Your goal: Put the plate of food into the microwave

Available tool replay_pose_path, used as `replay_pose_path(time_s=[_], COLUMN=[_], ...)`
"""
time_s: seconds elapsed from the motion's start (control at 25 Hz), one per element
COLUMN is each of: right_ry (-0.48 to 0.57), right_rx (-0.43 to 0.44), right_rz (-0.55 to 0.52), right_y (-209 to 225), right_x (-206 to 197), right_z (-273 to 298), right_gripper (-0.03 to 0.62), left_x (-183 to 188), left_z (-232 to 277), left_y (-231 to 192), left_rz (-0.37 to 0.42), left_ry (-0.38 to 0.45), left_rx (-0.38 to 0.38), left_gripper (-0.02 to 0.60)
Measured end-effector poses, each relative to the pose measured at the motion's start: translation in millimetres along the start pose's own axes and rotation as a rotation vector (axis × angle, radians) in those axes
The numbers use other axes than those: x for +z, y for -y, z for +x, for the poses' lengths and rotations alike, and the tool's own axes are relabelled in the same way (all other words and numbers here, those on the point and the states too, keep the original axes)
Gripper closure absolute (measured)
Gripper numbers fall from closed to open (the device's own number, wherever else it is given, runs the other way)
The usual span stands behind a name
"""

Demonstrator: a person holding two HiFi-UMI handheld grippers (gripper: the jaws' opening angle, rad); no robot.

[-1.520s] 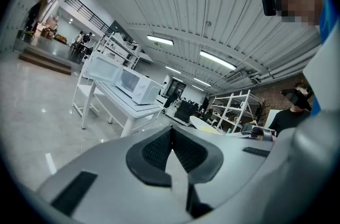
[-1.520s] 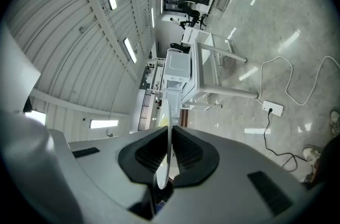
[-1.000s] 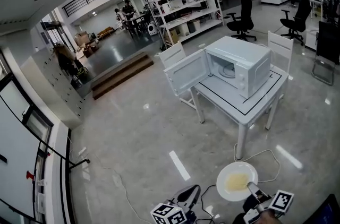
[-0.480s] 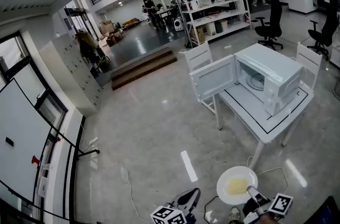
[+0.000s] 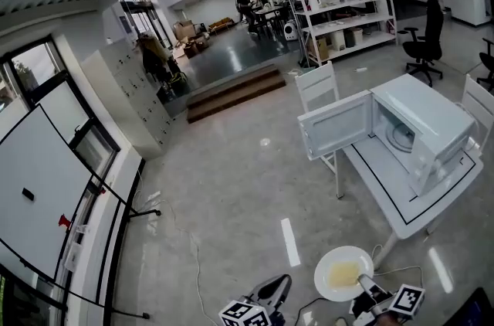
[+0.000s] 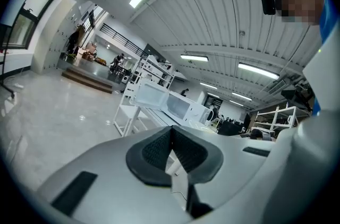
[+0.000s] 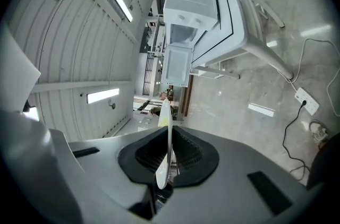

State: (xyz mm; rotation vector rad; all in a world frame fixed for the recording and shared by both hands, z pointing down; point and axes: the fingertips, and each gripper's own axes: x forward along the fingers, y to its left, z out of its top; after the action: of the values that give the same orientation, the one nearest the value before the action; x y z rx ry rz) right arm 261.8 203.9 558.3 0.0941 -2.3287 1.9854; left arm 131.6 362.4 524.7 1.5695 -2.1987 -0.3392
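Observation:
A white plate [image 5: 343, 273] with pale yellow food on it hangs at the bottom of the head view, held by its near rim in my right gripper [image 5: 364, 285]. In the right gripper view the plate [image 7: 165, 138] shows edge-on, clamped between the two jaws. The white microwave [image 5: 421, 130] stands on a white table [image 5: 403, 197] at the right, its door [image 5: 337, 124] swung wide open; the microwave [image 7: 186, 10] also shows ahead in the right gripper view. My left gripper [image 5: 275, 290] is low at the bottom middle, shut with nothing in it, well away from the plate.
White chairs [image 5: 320, 89] stand beside the table. A cable [image 5: 394, 270] lies on the grey floor under the plate. Steps [image 5: 235, 93], shelving [image 5: 340, 0], office chairs and people are at the back. A glass wall [image 5: 54, 185] runs along the left.
The head view has swung left, so the microwave and table have slid toward the right edge. The plate stays in my right gripper at the bottom of the view.

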Motion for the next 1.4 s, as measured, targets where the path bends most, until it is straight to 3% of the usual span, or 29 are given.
replay_pose_path(time_s=[0.4,0.68,0.88,1.4], right_ry=[-0.159,-0.215,-0.216,-0.114], right_rx=[0.024,0.027,0.046,0.034], right_rz=[0.027,0.024,0.011,0.001], right_y=[-3,-2,-9,-31], right_x=[16,17,19,7], right_z=[65,105,143,262], right_gripper=[0.58,0.58,0.58,0.58], left_x=[21,38,53,120], left_z=[15,19,34,69], left_y=[-33,-60,-90,-197], left_rz=[-0.037,-0.044,-0.044,-0.03], left_ry=[0.062,0.083,0.099,0.081], left_rx=[0.145,0.202,0.19,0.075], left_gripper=[0.578,0.578,0.578,0.578])
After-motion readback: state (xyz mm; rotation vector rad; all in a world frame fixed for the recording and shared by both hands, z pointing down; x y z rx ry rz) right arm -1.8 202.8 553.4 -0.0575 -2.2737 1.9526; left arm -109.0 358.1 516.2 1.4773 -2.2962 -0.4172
